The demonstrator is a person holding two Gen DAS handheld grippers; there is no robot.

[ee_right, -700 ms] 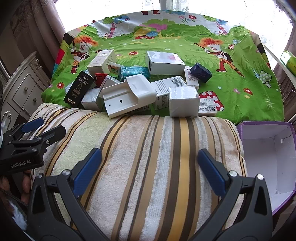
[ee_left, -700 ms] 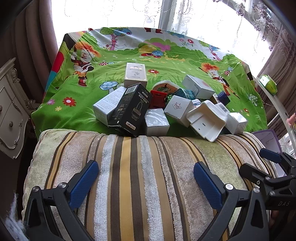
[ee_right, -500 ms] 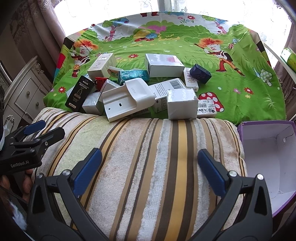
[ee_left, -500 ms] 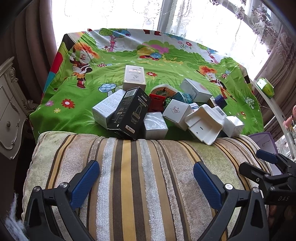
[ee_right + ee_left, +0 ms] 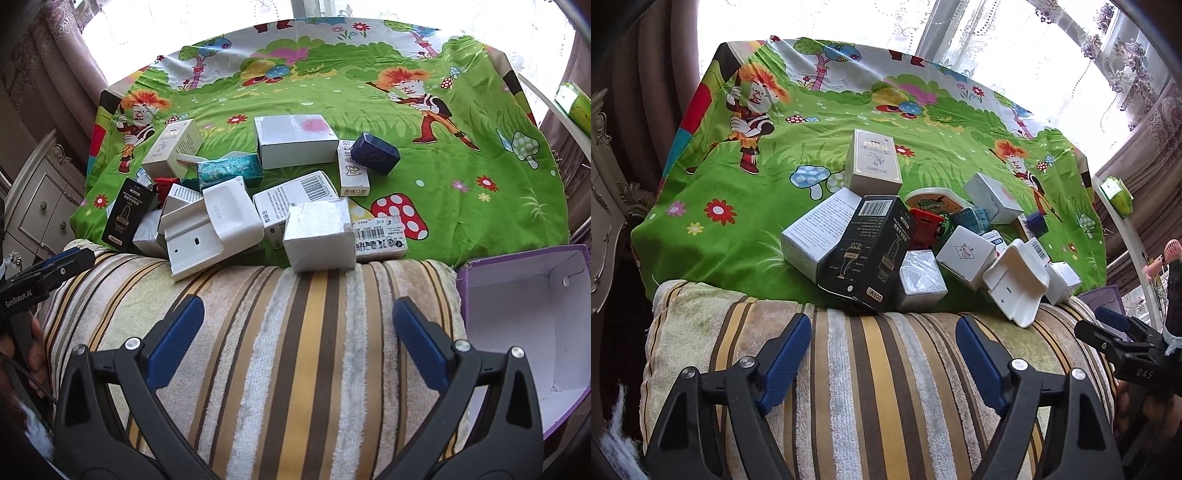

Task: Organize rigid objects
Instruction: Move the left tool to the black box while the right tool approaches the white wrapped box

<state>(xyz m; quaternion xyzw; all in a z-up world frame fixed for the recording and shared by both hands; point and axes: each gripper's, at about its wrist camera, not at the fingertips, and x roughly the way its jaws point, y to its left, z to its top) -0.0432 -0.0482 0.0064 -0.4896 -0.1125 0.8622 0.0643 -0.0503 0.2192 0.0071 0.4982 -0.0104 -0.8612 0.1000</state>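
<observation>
Both the left hand-held gripper (image 5: 882,350) and the right hand-held gripper (image 5: 297,330) are hanging wide open and empty over the striped cushion (image 5: 295,350), having eased closer to the pile. Beyond, the jumbled boxes (image 5: 317,236) are lying untouched on the cartoon cloth (image 5: 461,206), the purple box (image 5: 524,321) waiting empty, so sorting is only beginning.

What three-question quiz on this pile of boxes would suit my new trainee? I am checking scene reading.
1. True or false: the left gripper holds a box.
2. Which colour is the open bin beside the striped cushion: A red, B purple, C green?
3. Fill in: the black box leans at the pile's ___ end, seen from the right gripper.

Key: 1 false; 2 B; 3 left.
</observation>
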